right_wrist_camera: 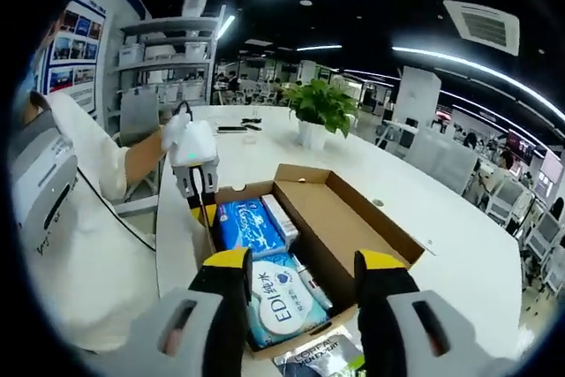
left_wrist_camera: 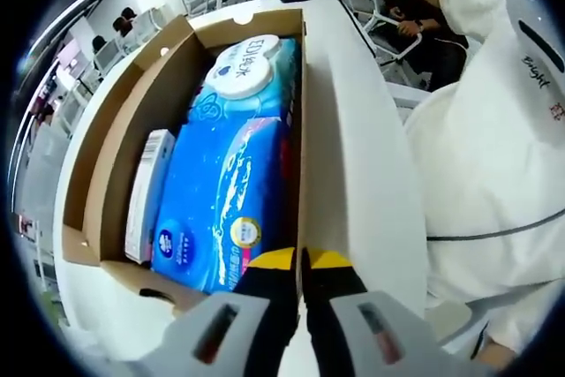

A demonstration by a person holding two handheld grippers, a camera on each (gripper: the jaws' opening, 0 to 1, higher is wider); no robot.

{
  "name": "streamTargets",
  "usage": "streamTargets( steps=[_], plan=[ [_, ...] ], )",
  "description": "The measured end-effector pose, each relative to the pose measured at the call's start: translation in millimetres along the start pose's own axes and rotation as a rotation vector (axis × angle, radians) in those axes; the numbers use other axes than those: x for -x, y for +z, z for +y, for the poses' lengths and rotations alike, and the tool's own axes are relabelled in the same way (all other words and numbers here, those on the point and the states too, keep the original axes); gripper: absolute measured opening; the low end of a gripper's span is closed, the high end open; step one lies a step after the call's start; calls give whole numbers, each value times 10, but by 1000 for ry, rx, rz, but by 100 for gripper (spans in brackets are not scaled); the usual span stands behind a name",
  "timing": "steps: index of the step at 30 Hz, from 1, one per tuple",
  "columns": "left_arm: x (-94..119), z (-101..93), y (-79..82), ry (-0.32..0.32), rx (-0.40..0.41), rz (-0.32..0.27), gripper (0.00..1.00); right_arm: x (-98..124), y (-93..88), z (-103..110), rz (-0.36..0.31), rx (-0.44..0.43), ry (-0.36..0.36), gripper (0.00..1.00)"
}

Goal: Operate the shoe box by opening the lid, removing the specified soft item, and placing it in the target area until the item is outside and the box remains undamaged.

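A brown cardboard shoe box [left_wrist_camera: 115,130] lies open on a white table, its lid [right_wrist_camera: 353,218] folded out to the side. Inside lie a blue tissue pack [left_wrist_camera: 221,200], a wet-wipes pack with a round white cap [left_wrist_camera: 247,68] and a slim white carton [left_wrist_camera: 148,192]. My left gripper [left_wrist_camera: 302,258] is shut on the box's thin side wall; in the right gripper view it [right_wrist_camera: 201,184] stands at the box's far left corner. My right gripper [right_wrist_camera: 305,271] hangs open above the near end, over the wet-wipes pack [right_wrist_camera: 278,293], with nothing between its yellow-tipped jaws.
A person in a white sleeve [left_wrist_camera: 494,156] stands close beside the box. A potted plant [right_wrist_camera: 322,103] sits further back on the table [right_wrist_camera: 441,245]. A small printed packet [right_wrist_camera: 318,355] lies by the box's near end. Chairs [right_wrist_camera: 441,156] ring the table.
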State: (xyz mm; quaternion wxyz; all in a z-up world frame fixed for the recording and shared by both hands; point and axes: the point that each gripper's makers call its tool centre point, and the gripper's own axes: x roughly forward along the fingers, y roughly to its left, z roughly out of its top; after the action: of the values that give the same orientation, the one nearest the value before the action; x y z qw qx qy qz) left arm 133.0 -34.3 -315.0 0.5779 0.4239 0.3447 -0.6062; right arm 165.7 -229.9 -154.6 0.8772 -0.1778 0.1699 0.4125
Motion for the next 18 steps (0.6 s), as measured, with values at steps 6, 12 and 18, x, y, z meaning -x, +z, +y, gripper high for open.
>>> streamTargets(
  steps=[6,12,18],
  plan=[
    [2,2,-3,30,-20,-13,3,-111,-27,78,63,67,47,49],
    [0,16,-2,19,-12,-10,2,-159,-40,173,106,116,71,53],
    [1,14,-4,20,-11,-14,2,-206,-100,127,147,144,69,53]
  ],
)
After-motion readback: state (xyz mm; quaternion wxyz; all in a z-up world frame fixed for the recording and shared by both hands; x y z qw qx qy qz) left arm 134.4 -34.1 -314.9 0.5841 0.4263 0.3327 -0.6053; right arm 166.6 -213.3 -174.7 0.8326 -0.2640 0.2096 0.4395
